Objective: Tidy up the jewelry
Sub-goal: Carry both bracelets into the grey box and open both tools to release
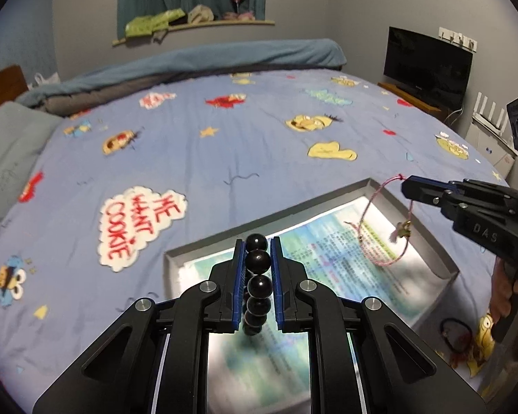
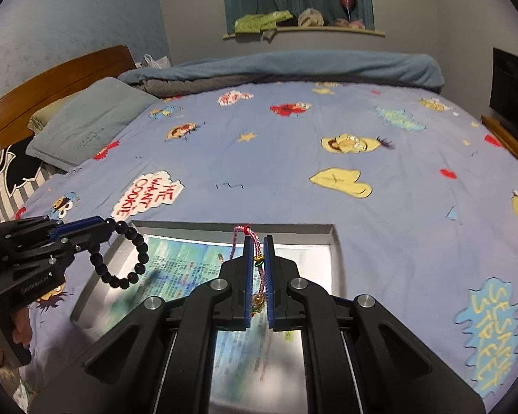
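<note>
My left gripper (image 1: 257, 245) is shut on a black bead bracelet (image 1: 258, 283) and holds it above the near-left part of a shallow grey box (image 1: 442, 252) lined with printed paper. In the right wrist view the bracelet (image 2: 134, 258) hangs as a loop from the left gripper (image 2: 103, 224). My right gripper (image 2: 258, 241) is shut on a pink braided string bracelet (image 2: 259, 269) with small charms, held above the box (image 2: 333, 241). In the left wrist view the pink bracelet (image 1: 373, 227) dangles from the right gripper (image 1: 405, 186) over the box's right side.
The box lies on a blue cartoon-print bedspread (image 1: 224, 158). A dark cord bracelet with red tassels (image 1: 456, 338) lies on the bed right of the box. A pillow (image 2: 86, 120) and folded blankets (image 2: 293, 65) are at the far side; a TV (image 1: 428, 65) stands at right.
</note>
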Tool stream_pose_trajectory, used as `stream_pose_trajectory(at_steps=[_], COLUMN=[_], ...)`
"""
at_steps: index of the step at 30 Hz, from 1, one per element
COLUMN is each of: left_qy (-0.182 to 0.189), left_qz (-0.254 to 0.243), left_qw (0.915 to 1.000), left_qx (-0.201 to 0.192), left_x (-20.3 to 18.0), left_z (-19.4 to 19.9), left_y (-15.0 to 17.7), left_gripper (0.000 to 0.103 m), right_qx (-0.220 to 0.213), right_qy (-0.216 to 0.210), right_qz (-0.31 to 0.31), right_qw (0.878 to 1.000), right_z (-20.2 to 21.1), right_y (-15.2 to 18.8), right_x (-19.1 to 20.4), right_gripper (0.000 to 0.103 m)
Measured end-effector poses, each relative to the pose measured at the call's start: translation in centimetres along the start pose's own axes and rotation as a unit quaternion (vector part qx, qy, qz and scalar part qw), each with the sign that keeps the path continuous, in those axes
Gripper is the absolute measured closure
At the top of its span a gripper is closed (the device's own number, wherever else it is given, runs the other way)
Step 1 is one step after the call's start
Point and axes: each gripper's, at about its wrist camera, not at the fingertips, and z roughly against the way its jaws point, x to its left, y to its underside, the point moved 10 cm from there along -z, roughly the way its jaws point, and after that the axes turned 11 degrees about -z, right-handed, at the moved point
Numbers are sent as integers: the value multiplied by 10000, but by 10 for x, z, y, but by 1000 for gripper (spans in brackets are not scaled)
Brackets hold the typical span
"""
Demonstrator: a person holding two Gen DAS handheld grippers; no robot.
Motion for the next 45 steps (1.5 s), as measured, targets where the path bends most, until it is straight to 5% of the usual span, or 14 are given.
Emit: stream_pose_trajectory(at_steps=[11, 19, 21, 24, 29, 34, 38, 45], left_qy=[-386, -365, -363, -236, -288, -437, -613, -854], left_qz=[493, 506, 535, 575, 482, 521, 565, 656], left_qw=[9956, 9945, 9941, 9948, 9961, 9966, 9960, 9942], left_qx=[692, 843, 866, 812, 680, 457, 321, -81], left_x=[49, 47, 47, 43, 37, 33, 29, 17], left_z=[-55, -67, -68, -66, -54, -30, -4, 52], left_y=[39, 50, 52, 52, 50, 48, 52, 64], left_gripper=[88, 88, 88, 75, 62, 26, 13, 6], right_qx=[501, 761, 740, 645, 528, 392, 245, 49], right_qy=[644, 846, 831, 783, 728, 685, 549, 484], right_qz=[2, 41, 17, 8, 24, 66, 13, 141], right_qw=[9967, 9935, 9938, 9948, 9959, 9969, 9982, 9987], right_z=[-54, -69, -68, -63, -50, -28, 0, 52], right_y=[10, 23, 22, 19, 18, 22, 26, 46], right_x=[-28, -37, -38, -36, -32, -29, -28, -24], right_gripper=[97, 97, 92, 64, 53, 33, 7, 5])
